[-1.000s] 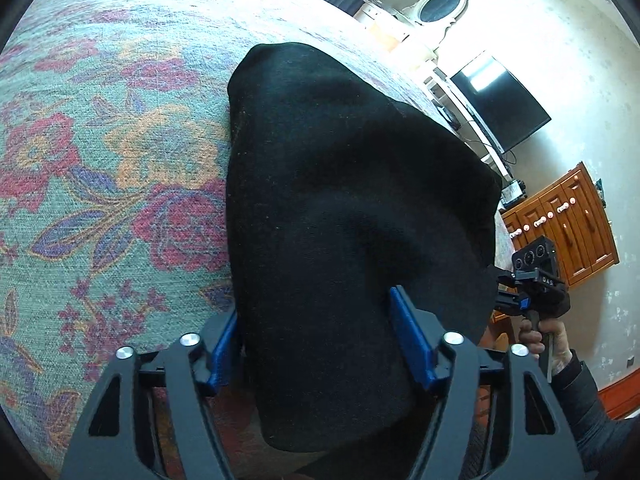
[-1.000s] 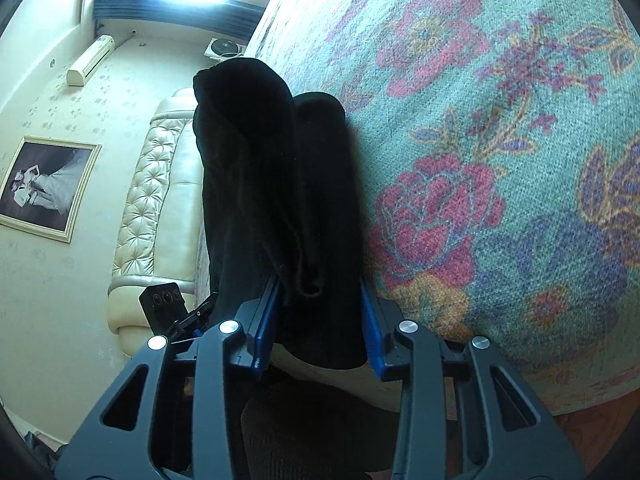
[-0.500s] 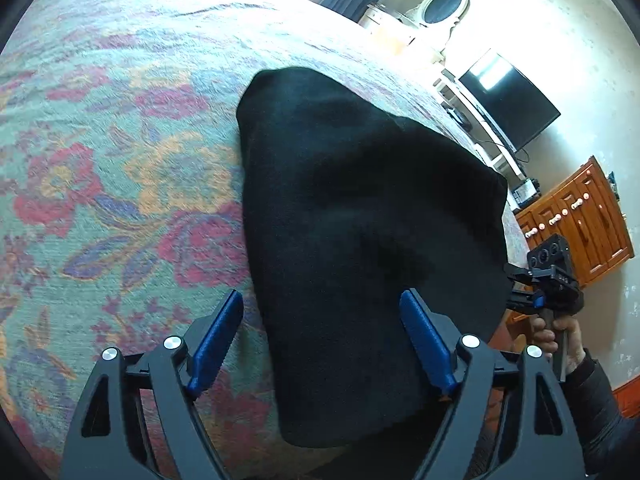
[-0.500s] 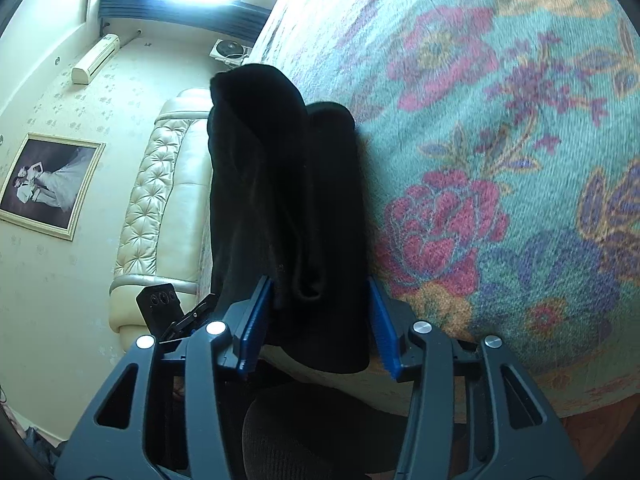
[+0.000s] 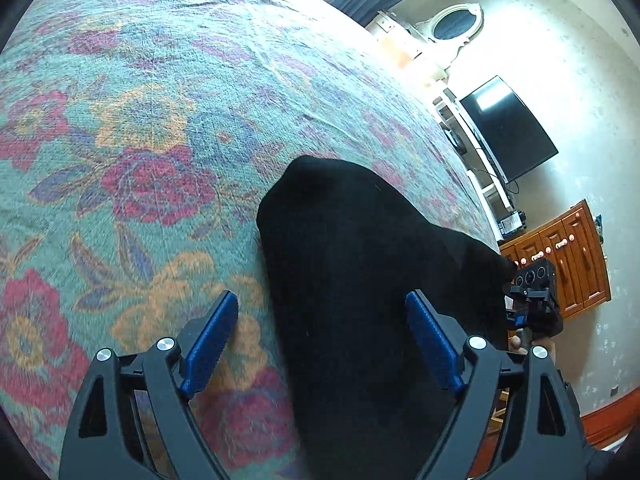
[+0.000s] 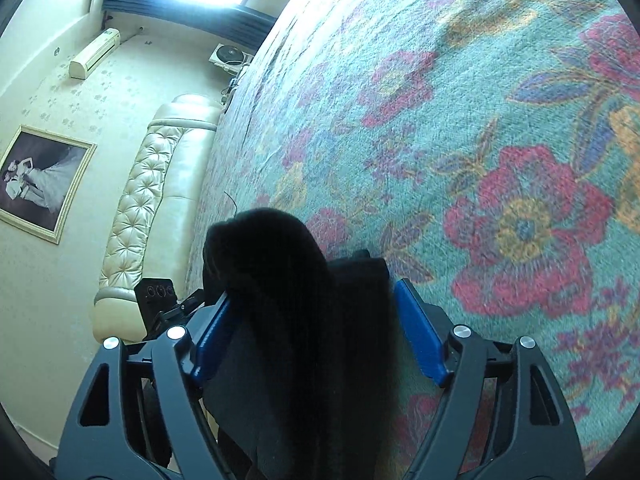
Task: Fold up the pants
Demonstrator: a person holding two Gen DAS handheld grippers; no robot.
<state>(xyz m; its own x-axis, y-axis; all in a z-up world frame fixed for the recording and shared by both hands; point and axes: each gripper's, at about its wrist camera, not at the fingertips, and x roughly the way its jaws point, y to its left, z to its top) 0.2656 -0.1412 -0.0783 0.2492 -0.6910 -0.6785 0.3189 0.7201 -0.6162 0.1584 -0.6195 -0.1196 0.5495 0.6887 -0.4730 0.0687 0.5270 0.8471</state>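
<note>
While both claws are letting go, here's how I read it:

Pants: black pants [image 5: 360, 280], folded into a thick bundle, lying on the bed [image 5: 140, 140] w/ the floral cover, near its edge closest to me; the near end runs out of sight below both views.

Left claw: left claw [image 5: 320, 336] jaws opening, wide apart; pads not pressing anything. Left pad sits over bare cover, right pad over the cloth. Nothing gripped.

Right claw: right claw [image 6: 316, 332] jaws opening too. Folded edge of the pants lies between the pads; the left pad looks v. close to the cloth, maybe brushing, the right pad is clear. I'd call it released, not held.

Other side: right claw also visible in the left view [image 5: 536, 300] at the far edge of the bundle, a hand under it.

Step in hand: release after laying the fold, I think.

How to do it well: let the jaws get fully clear before pulling back, else a pad could drag the top layer & undo the fold. Back out along the claw's own line, not sideways. Keep both sides even so the bundle stays square.

Risk: bundle sits near the bed edge; a snag could tug it off.

Left to do: prob. one check that layers are aligned, maybe a smoothing pass.
</note>
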